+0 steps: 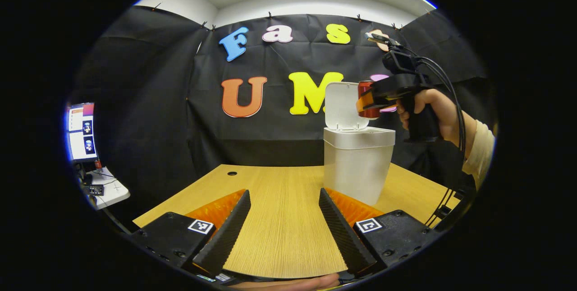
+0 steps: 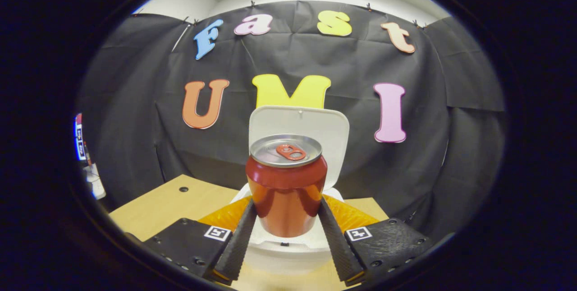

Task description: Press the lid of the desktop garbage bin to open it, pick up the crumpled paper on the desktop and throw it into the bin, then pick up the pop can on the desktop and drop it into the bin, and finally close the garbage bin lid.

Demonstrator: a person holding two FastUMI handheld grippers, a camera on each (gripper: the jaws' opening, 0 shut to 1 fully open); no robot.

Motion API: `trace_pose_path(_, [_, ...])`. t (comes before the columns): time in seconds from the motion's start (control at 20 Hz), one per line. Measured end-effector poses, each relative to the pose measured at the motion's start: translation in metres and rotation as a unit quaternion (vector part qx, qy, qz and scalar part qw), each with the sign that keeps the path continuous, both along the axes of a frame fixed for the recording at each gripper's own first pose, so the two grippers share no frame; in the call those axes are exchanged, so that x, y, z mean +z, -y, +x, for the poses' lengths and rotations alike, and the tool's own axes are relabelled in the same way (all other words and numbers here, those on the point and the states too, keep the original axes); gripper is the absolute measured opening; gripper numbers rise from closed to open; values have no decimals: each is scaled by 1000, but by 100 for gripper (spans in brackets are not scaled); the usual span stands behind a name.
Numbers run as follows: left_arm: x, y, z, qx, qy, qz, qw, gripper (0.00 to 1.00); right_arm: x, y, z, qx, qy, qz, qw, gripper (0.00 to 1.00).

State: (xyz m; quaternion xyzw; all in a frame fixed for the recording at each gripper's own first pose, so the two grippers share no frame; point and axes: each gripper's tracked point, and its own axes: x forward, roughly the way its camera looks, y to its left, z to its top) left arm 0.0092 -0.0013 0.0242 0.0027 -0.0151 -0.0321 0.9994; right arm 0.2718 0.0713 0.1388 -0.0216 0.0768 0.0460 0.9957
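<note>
Bin (image 1: 358, 169): lid (image 1: 345, 105) up | pop can (image 2: 286, 187): clamped by right gripper (image 2: 286, 232) over bin, drop pending | left gripper (image 1: 284, 223): wide, empty | lid closing left

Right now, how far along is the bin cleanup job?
The bin stands with its lid up, so opening looks done. No crumpled paper lies on the visible table; whether it went in cannot be seen. The right tool holds the pop can upright over the bin's opening. The left tool is open. Left: dropping the can, closing the lid.
</note>
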Motion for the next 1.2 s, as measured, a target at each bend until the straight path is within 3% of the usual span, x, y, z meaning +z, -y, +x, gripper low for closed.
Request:
trace_pose_path(0.25, [6, 1, -3, -6, 12, -3, 1000, 98, -19, 7, 31, -15, -32, -4, 999, 80])
trace_pose_path(0.45, [5, 0, -3, -8, 10, -5, 1000, 98, -27, 4, 34, -4, -46, 5, 999, 79])
trace_pose_path(0.55, [4, -1, -2, -7, 9, -8, 1000, 98, -25, 4, 32, 2, -42, -10, 999, 86])
trace_pose_path(0.6, [4, -1, -1, -7, 9, -8, 1000, 98, -22, 6, 28, 2, -38, -17, 999, 95])
trace_pose_path(0.75, [6, -1, -2, -10, 11, -9, 1000, 98, -8, 3, 14, 14, -32, -18, 999, 96])
trace_pose_path(1.2, [9, -10, -5, -9, 12, -27, 1000, 98, 89, 2, -27, 27, 43, -3, 999, 95])
